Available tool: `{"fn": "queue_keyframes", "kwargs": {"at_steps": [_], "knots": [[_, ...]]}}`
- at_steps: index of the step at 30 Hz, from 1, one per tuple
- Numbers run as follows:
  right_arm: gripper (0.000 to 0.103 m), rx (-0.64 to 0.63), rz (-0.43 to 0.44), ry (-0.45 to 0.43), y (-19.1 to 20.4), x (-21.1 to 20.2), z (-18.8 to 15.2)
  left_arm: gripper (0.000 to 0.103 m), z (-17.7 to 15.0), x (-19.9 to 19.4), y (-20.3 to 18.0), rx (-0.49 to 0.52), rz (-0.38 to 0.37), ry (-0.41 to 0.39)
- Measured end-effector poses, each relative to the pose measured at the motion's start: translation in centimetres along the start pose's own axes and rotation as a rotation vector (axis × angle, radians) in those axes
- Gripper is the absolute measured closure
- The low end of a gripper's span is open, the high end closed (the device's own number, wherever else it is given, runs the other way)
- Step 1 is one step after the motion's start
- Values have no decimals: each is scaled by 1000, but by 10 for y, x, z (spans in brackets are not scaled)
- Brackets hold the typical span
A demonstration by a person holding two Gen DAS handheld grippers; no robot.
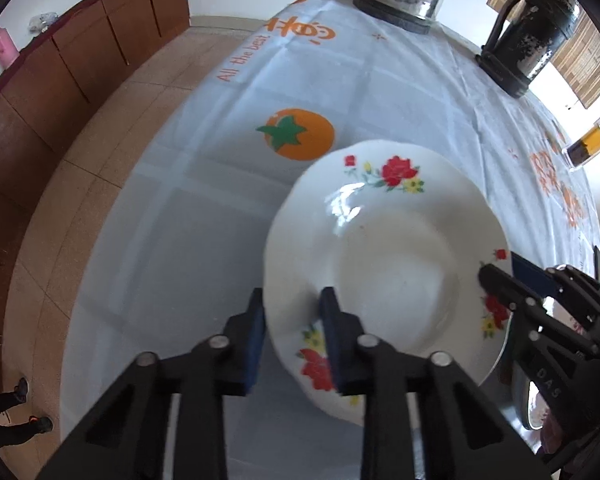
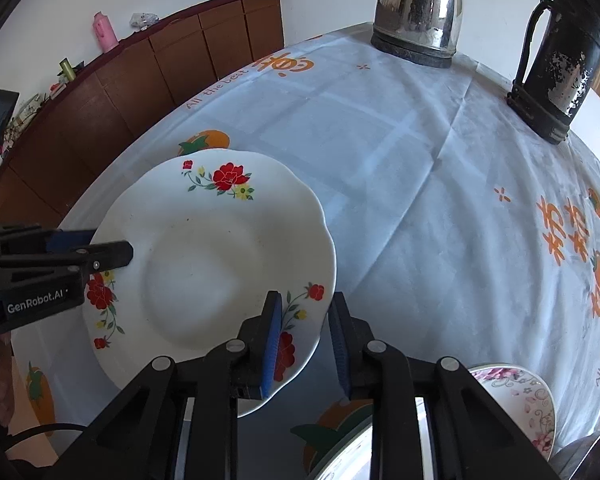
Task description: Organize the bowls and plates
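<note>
Left wrist view shows the left gripper (image 1: 292, 336) straddling the near rim of a white plate (image 1: 384, 272) with red flower prints. One finger sits outside the rim and the other over the inner face. The gap between the fingers is moderate, and the pads appear to stand clear of the rim rather than clamp it; contact on the inner pad cannot be confirmed.

Right wrist view shows the right gripper (image 2: 306, 344) in the same arrangement on the opposite side of the plate (image 2: 204, 264). The rim passes between its two blue pads, which are parted wider than the rim is thick. The left pad lies close to the upper face, and the right pad stands apart from the rim edge.

The plate appears tilted and raised above the counter (image 2: 400, 152), which carries a pale cloth with orange fruit prints. Placing one gripper on each side of the rim balances a wide, smooth, slippery item that a single edge grip would let swing. Whether either gripper bears the load cannot be told.

A second plate (image 2: 520, 396) with a pink flower pattern lies at the lower right of the right wrist view, near the right gripper. It is judged the likely stacking place.

A steel kettle (image 2: 418, 12) and a dark jug (image 2: 556, 60) stand at the far edge, well apart from the work.
</note>
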State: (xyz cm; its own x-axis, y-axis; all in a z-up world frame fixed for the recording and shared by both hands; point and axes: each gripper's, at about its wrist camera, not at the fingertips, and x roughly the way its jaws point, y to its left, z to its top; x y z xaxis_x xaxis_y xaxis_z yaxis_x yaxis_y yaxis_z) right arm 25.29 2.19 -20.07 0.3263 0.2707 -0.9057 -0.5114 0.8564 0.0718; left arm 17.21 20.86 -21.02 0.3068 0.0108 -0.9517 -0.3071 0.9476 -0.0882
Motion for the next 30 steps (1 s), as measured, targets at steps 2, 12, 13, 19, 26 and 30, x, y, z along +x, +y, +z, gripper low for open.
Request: {"fn": "queue_keyframes", "kwargs": {"at_steps": [2, 12, 13, 19, 26, 30], "knots": [[77, -3, -3, 4, 1, 0, 0, 78, -1, 0, -2, 1, 13, 4], [79, 5, 5, 23, 5, -6, -1, 78, -7, -5, 1, -20, 18, 28], [79, 4, 4, 23, 5, -7, -1, 78, -7, -6, 2, -21, 18, 27], [79, 1, -2, 19, 9, -14, -2, 78, -8, -11, 3, -22, 17, 19], [79, 3, -9, 15, 12, -22, -7, 78, -9, -15, 3, -22, 13, 18], [79, 5, -11, 10, 13, -28, -10, 78, -10, -19, 2, -23, 12, 14]]}}
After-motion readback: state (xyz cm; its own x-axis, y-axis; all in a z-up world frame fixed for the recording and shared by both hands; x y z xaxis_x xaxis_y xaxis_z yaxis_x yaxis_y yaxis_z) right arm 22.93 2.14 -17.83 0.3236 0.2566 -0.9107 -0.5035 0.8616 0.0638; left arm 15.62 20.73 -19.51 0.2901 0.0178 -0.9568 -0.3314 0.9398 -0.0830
